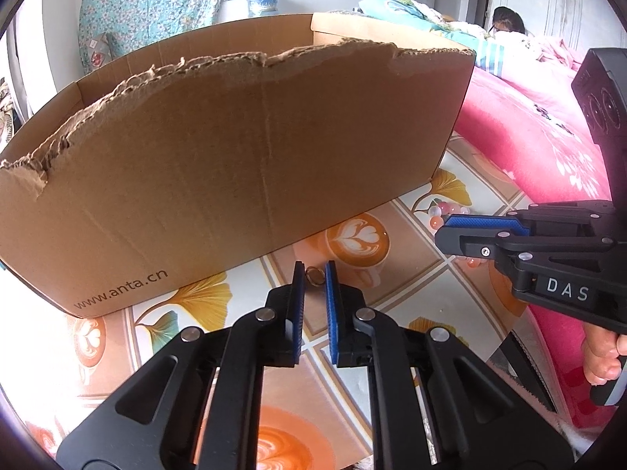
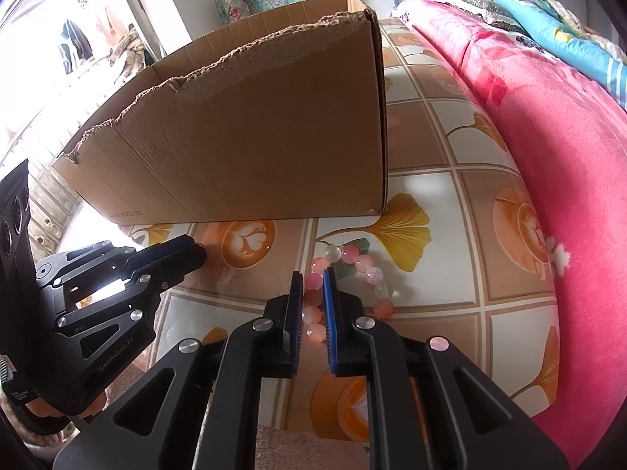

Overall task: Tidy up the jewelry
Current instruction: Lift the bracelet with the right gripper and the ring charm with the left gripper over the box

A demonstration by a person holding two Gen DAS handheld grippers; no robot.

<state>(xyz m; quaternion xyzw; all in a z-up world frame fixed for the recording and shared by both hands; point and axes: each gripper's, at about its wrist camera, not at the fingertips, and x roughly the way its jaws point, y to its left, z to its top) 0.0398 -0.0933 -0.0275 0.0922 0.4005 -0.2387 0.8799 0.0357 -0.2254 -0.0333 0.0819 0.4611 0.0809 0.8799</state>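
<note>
each tool had closed on its own piece so both could go into the cardboard box (image 2: 254, 149) behind: left tool (image 1: 314, 278) pinched the ring (image 1: 314, 275), right tool (image 2: 312, 286) clenched the bead bracelet (image 2: 366, 264) on the worktop (image 2: 450, 203).

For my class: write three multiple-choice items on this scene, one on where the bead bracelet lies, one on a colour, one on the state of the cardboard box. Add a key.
1. Where is the bead bracelet relative to the cardboard box?
A inside it
B outside it, on the patterned tablecloth
C hung over its rim

2. What colour are the gripper pads?
A red
B blue
C yellow

3. The box's top edge is:
A taped shut
B torn and ragged
C covered by a lid

Key:
1 B, the beads lie on the cloth near the box's corner.
2 B, blue faces show.
3 B, the rim is jagged.
</note>
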